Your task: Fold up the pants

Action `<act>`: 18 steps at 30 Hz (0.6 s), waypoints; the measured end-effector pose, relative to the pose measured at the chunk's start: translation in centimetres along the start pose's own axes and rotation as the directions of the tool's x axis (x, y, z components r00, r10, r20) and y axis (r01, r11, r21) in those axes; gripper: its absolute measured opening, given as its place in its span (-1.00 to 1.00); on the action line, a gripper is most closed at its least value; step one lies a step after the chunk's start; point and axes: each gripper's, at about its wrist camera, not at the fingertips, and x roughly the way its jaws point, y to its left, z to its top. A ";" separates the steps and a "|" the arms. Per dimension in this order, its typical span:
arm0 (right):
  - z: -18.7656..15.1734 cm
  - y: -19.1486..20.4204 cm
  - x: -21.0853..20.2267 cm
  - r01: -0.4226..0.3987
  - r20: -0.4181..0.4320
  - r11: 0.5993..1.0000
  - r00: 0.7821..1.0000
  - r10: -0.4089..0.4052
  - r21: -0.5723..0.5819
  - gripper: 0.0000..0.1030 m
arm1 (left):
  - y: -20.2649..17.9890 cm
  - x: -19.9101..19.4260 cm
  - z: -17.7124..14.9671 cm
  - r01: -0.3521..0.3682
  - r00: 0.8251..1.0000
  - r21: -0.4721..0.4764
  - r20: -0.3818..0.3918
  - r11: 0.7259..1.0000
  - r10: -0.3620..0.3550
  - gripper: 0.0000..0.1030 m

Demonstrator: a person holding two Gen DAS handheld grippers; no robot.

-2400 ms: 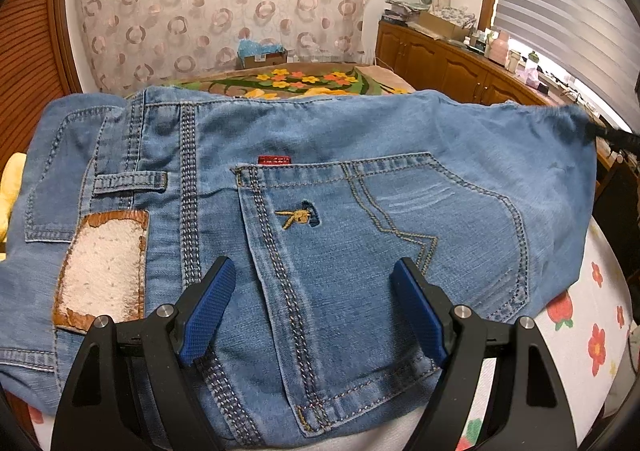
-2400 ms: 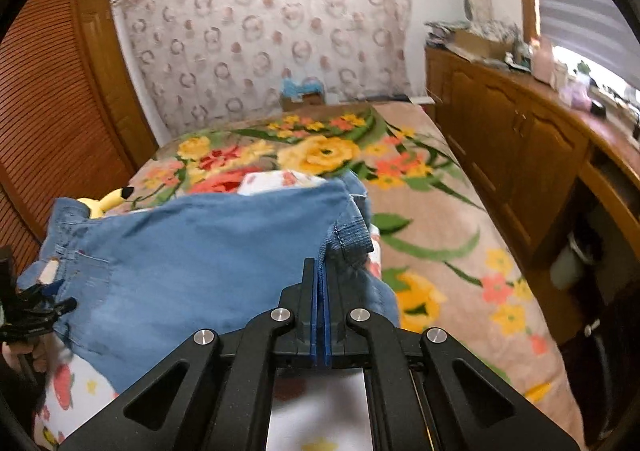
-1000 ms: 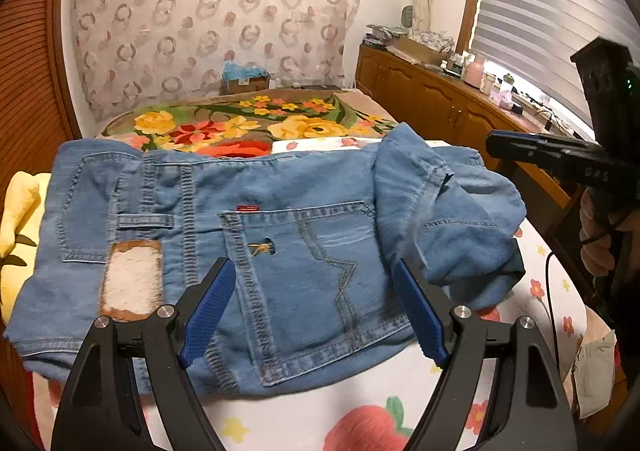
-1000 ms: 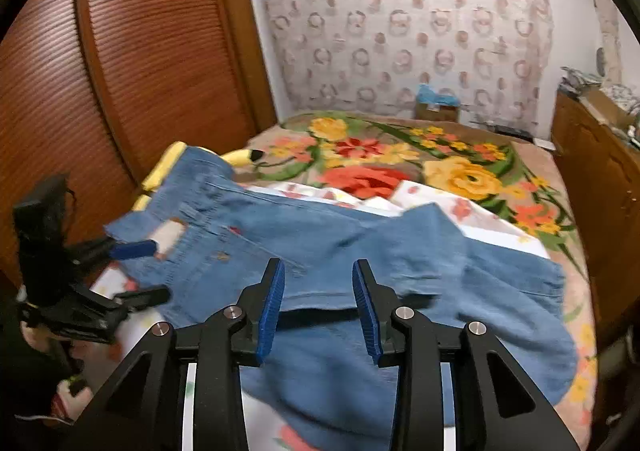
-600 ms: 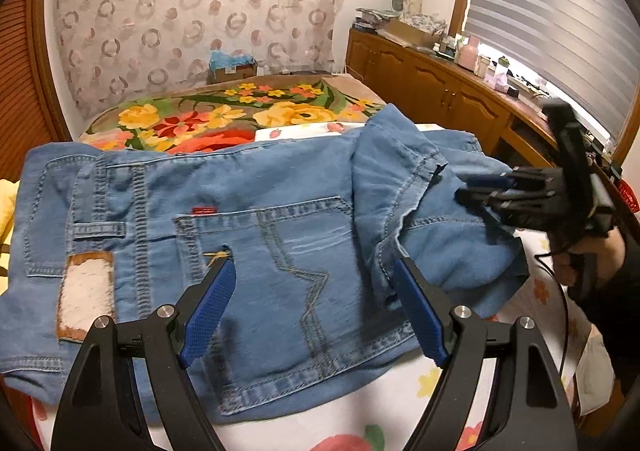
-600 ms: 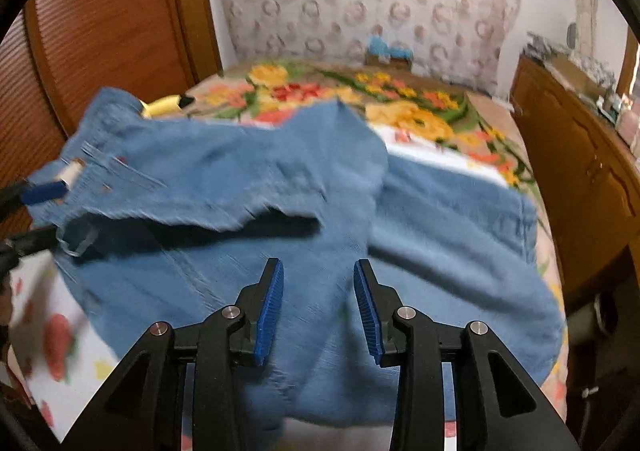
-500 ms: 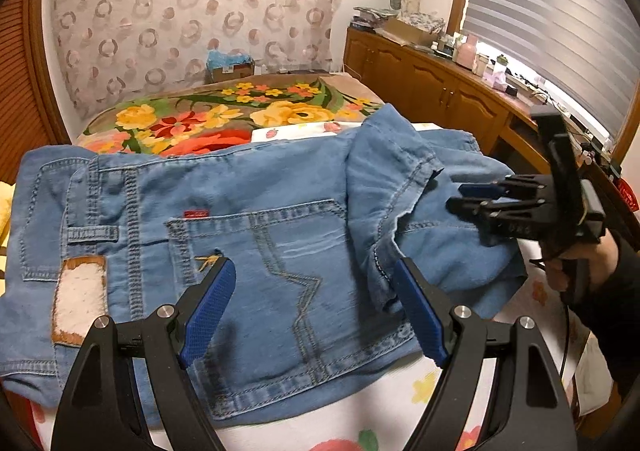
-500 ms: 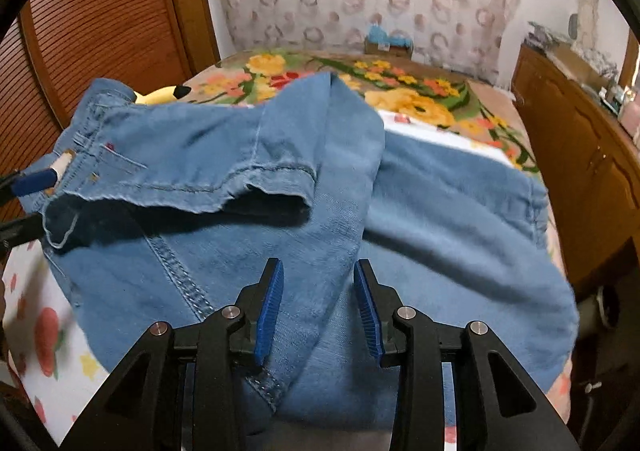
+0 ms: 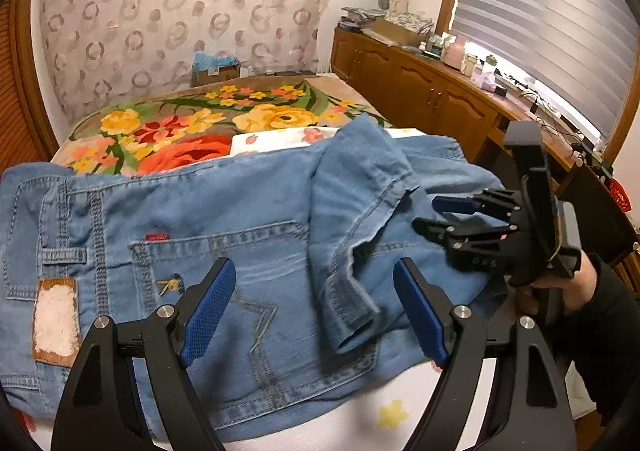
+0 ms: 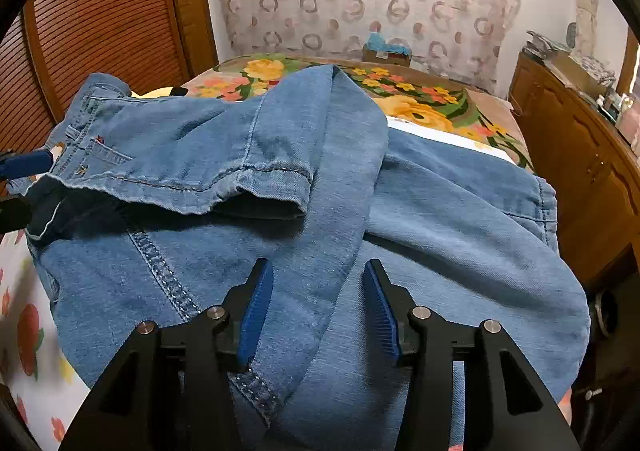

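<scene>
- Where the jeans [image 9: 248, 219] lie, seat side up on a white sheet with a fruit and flower print [image 9: 360, 419], they cover the near end of a bed; a floral blanket [image 9: 192, 123] shows beyond them.
- One leg end [image 10: 264, 155] is folded back across the garment, its hem lying loose on top of the denim, with a dark gap under the hem.
- Back pocket [image 9: 248, 291], red tab [image 9: 157, 237] and worn leather patch [image 9: 55, 323] face up at the waist end.
- Left gripper [image 9: 316, 311]: jaws stand wide apart above the pocket area; the blue pads press on nothing, so it is released.
- Right gripper [image 10: 318, 311]: jaws are opening over the folded leg; denim lies below and between the pads, but neither pad bears on it. In the left wrist view, the same tool [image 9: 436, 215] sits at the far side of the jeans, held by a hand [image 9: 560, 287] in a dark sleeve.
- Wooden cabinets [image 9: 432, 99] line the wall on that side, under a window blind [image 9: 552, 23].
- A slatted wooden door [image 10: 100, 19] stands on the opposite side.
</scene>
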 end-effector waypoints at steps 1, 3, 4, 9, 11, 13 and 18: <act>-0.4 0.4 -1.3 0.006 0.000 1.000 1.000 -0.006 0.001 0.04 | -0.2 0.1 0.1 0.003 1.000 0.004 -0.001 1.000 -0.003 0.59; -0.4 0.3 -1.8 0.006 -0.001 1.000 1.000 -0.006 0.007 0.06 | -0.5 0.5 0.0 0.003 1.000 0.013 -0.008 1.000 -0.003 0.59; -0.4 0.3 -2.0 0.005 -0.001 1.000 1.000 -0.005 0.009 0.06 | -0.6 0.8 0.0 0.000 1.000 0.016 -0.015 1.000 0.000 0.59; -0.3 0.1 -3.3 0.005 -0.001 1.000 1.000 -0.005 0.007 0.07 | -1.0 2.3 -0.6 -0.002 0.999 0.032 -0.053 0.999 0.004 0.39; -0.3 0.2 -3.3 0.004 -0.001 1.000 1.000 -0.004 0.008 0.07 | -0.9 2.8 -0.9 -0.001 0.998 0.034 -0.069 0.999 0.003 0.22; -0.3 0.1 -3.4 0.003 -0.001 1.000 1.000 -0.003 0.008 0.08 | -0.7 3.3 -1.2 0.001 0.997 0.030 -0.079 1.000 0.001 0.03; -0.3 0.0 -3.6 0.002 -0.002 1.000 1.000 -0.002 0.009 0.08 | -0.9 3.5 -1.6 0.005 0.997 0.040 -0.079 0.999 -0.002 -0.30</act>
